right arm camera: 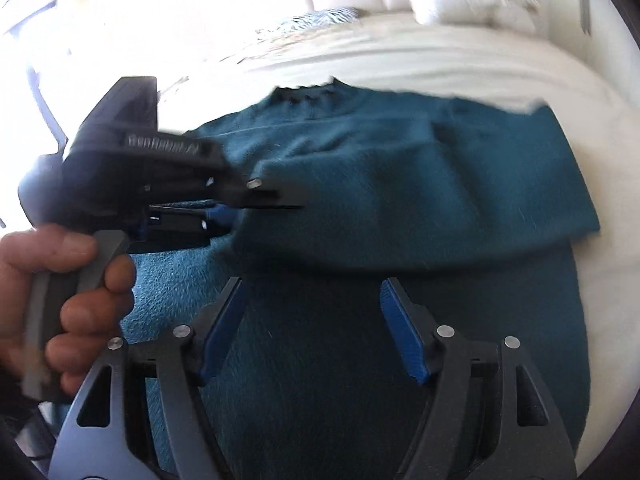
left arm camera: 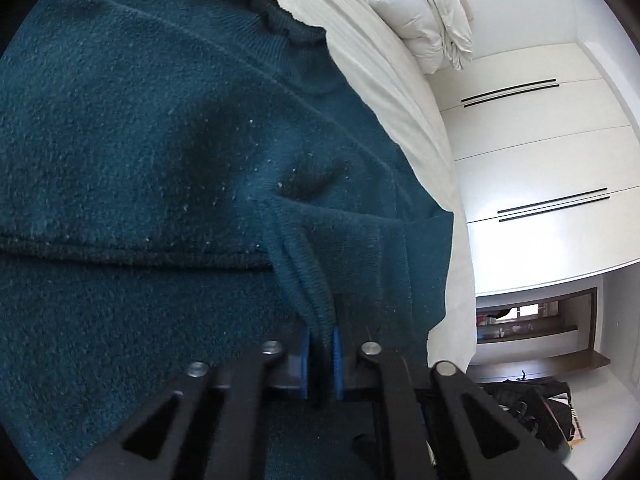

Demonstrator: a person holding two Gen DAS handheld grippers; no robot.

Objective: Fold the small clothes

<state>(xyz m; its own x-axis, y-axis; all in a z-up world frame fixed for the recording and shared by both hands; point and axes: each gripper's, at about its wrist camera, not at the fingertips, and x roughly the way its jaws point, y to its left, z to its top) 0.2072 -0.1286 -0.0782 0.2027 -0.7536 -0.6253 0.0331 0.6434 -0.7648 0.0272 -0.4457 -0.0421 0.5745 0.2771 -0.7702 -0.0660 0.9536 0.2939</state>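
Note:
A dark teal knitted sweater [left arm camera: 160,120] lies spread on a white bed, its ribbed collar [left arm camera: 280,24] at the far edge. My left gripper [left arm camera: 321,356] is shut on a pinched-up fold of the sweater, and the fabric runs up from between the blue pads. The right wrist view shows the same sweater [right arm camera: 400,184] with one layer folded over the part nearer me. There a hand [right arm camera: 80,280] holds the left gripper [right arm camera: 240,216] at the fold's left edge. My right gripper [right arm camera: 314,320] hovers open over the near part of the sweater, with nothing between its blue pads [right arm camera: 404,328].
The white bed sheet [left arm camera: 400,92] surrounds the sweater. A bunched white duvet [left arm camera: 420,12] lies at the bed's far end. White wardrobe doors [left arm camera: 540,160] stand beyond the bed, and dark items [left arm camera: 532,408] sit low beside it.

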